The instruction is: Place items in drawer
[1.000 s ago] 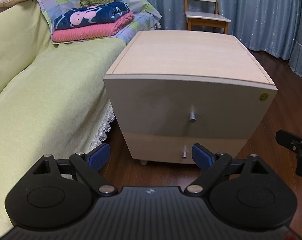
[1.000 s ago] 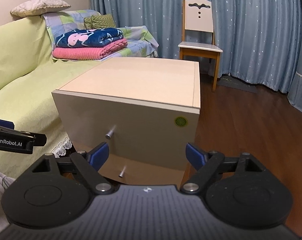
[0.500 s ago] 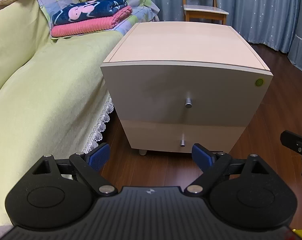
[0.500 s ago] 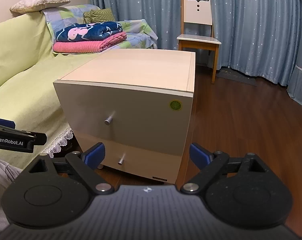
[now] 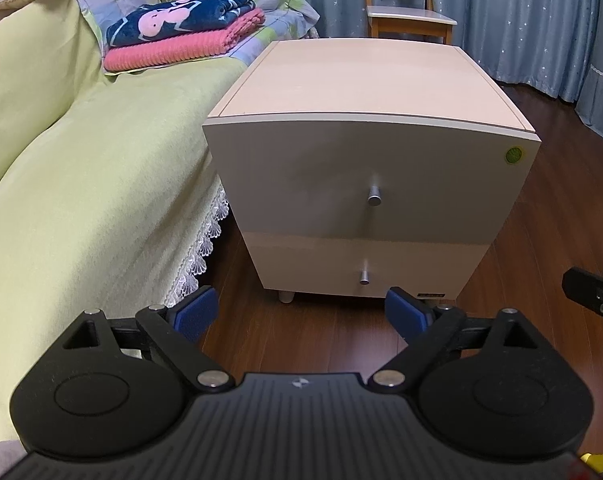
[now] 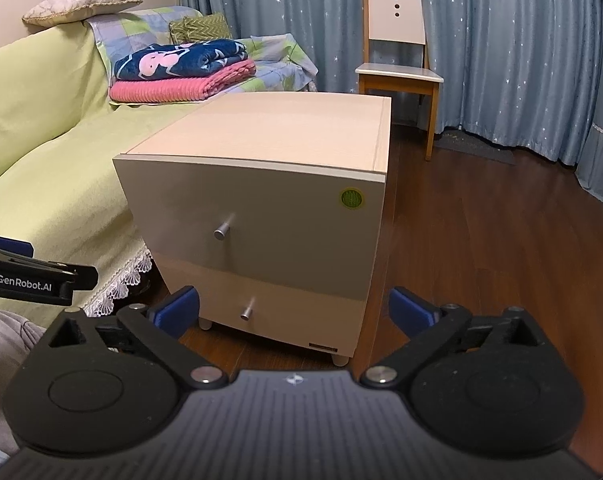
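Note:
A pale wooden nightstand stands on the dark floor beside the sofa. Both its drawers are closed: the upper drawer has a metal knob, and so does the lower drawer, with its knob. My left gripper hovers open and empty a short way in front of the lower drawer. My right gripper is also open and empty, facing the nightstand's front from the right. Each gripper shows at the edge of the other's view.
A sofa under a green cover runs along the left, touching the nightstand's side. Folded pink and navy blankets lie on it. A wooden chair stands before blue curtains. Dark wood floor spreads right.
Both grippers have pulled back from the nightstand and risen slightly, so its whole front and feet now show. Both stay open and empty.

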Action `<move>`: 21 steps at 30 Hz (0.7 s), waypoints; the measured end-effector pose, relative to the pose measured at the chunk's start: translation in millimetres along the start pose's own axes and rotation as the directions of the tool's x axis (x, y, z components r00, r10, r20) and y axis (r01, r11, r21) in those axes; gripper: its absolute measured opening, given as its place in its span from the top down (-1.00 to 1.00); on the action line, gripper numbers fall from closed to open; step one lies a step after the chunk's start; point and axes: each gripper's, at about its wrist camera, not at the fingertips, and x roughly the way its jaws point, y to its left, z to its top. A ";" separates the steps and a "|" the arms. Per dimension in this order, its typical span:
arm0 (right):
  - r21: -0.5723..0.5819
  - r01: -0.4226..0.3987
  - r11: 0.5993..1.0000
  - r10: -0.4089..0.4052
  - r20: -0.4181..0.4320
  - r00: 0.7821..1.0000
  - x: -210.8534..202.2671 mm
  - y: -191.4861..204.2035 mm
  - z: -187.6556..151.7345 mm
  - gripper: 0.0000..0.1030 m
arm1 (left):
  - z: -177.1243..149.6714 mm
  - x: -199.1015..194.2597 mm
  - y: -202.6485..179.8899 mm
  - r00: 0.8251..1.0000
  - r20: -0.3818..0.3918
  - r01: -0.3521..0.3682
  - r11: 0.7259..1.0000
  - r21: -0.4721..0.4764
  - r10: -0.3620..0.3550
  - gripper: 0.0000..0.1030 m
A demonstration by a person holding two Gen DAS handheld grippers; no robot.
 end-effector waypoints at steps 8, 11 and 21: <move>-0.002 0.005 1.000 -0.005 -0.031 1.000 -1.6 -1.1 2.1 -0.97 | -2.4 -7.2 -1.9 1.000 0.001 -0.008 1.000 0.004 0.008 -0.80; 0.000 0.007 1.000 -0.007 -0.039 0.999 -2.6 -1.6 1.7 -0.97 | -3.2 -9.7 -4.6 1.000 0.004 -0.005 1.000 0.012 0.005 -0.81; -0.002 0.029 1.000 -0.030 -0.068 0.997 -6.0 1.1 9.2 -0.98 | -3.5 -25.5 -9.8 1.000 0.029 -0.009 0.999 0.038 0.008 -0.81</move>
